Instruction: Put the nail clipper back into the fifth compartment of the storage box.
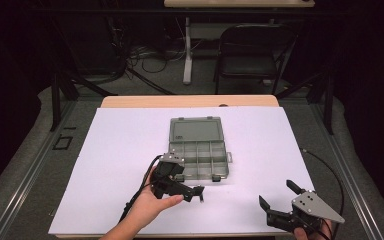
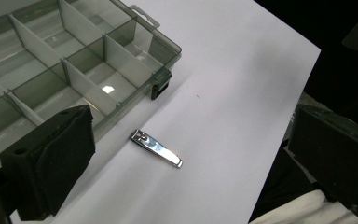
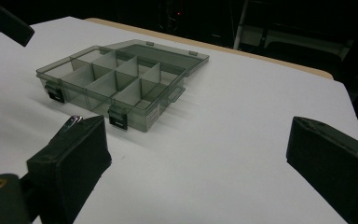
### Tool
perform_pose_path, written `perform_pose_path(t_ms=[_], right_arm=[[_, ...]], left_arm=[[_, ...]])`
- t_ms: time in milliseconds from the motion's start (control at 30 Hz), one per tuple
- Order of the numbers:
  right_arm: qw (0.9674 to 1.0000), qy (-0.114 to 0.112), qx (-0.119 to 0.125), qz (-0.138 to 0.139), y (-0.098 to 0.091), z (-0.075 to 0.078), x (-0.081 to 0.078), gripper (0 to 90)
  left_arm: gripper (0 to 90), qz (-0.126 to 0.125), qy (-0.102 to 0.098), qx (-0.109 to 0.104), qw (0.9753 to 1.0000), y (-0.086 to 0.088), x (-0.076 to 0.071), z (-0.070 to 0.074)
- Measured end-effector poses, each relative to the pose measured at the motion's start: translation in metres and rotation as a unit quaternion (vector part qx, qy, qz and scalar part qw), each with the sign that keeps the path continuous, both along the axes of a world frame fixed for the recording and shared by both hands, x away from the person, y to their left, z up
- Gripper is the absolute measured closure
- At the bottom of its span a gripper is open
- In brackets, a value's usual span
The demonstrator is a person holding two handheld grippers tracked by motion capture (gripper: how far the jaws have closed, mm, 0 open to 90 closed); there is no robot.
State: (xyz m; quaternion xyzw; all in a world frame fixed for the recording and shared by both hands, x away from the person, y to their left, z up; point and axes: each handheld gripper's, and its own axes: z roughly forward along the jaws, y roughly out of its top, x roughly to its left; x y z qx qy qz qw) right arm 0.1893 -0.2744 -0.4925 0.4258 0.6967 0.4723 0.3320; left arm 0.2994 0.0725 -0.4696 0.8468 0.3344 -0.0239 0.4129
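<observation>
On the white-covered surface (image 1: 130, 150) the nail clipper (image 2: 156, 148) lies flat just beside the open organizer box (image 1: 198, 150), so the left gripper (image 2: 186, 158), jaws wide and empty, should straddle it squarely, clear of the latch; the right gripper (image 1: 279, 199) waits open near the front edge.

1. Wooden table (image 1: 190, 101) – pale top, bare strip along the far edge.
2. White sheet (image 1: 130, 150) covers nearly all of the table.
3. Grey plastic organizer box (image 1: 198, 148) lies on the sheet near its middle – lid open flat toward the far edge, compartments facing up.
4. Metal nail clipper (image 2: 156, 148) lies flat on the sheet just beside the box's latch side, not touching it.
</observation>
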Motion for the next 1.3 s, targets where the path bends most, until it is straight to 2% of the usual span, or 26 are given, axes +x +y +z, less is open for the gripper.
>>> perform_pose_path(t_ms=[200, 267, 567, 667, 800, 967, 1067, 1200, 1300], right_arm=[[1.0000, 0.003, 0.000, 0.001, 0.000, 0.000, 0.000, 6.1], [1.0000, 0.004, -0.001, 0.001, 0.000, 0.000, 0.000, 6.1], [1.0000, 0.005, -0.001, 0.002, 0.000, 0.000, 0.000, 6.6], [1.0000, 0.007, -0.002, 0.005, 0.001, -0.001, 0.000, 6.6], [1.0000, 0.005, -0.002, 0.004, 0.001, -0.001, 0.000, 6.6], [1.0000, 0.006, -0.002, 0.005, 0.001, -0.001, 0.000, 6.6], [1.0000, 0.005, -0.001, 0.004, 0.001, -0.001, 0.000, 6.7], [1.0000, 0.007, -0.002, 0.007, 0.000, -0.001, 0.000, 6.7], [1.0000, 0.007, -0.002, 0.005, 0.000, -0.001, 0.000, 6.8]], left_arm=[[16.5, 0.000, 0.004, 0.015, 0.9999, -0.004, -0.001, -0.004], [16.8, -0.001, 0.006, 0.017, 0.9998, -0.005, -0.001, -0.005], [32.1, -0.010, 0.003, 0.049, 0.9987, -0.014, -0.001, -0.013], [40.1, -0.018, 0.012, 0.052, 0.9984, -0.018, 0.000, -0.017], [40.2, -0.008, 0.024, 0.071, 0.9972, -0.023, 0.001, -0.023], [40.7, 0.005, 0.047, 0.077, 0.9959, -0.029, 0.005, -0.031], [42.4, 0.008, 0.054, 0.080, 0.9953, -0.032, 0.008, -0.036], [42.7, 0.014, 0.058, 0.095, 0.9937, -0.036, 0.011, -0.042], [42.4, 0.019, 0.069, 0.096, 0.9928, -0.040, 0.013, -0.046]])
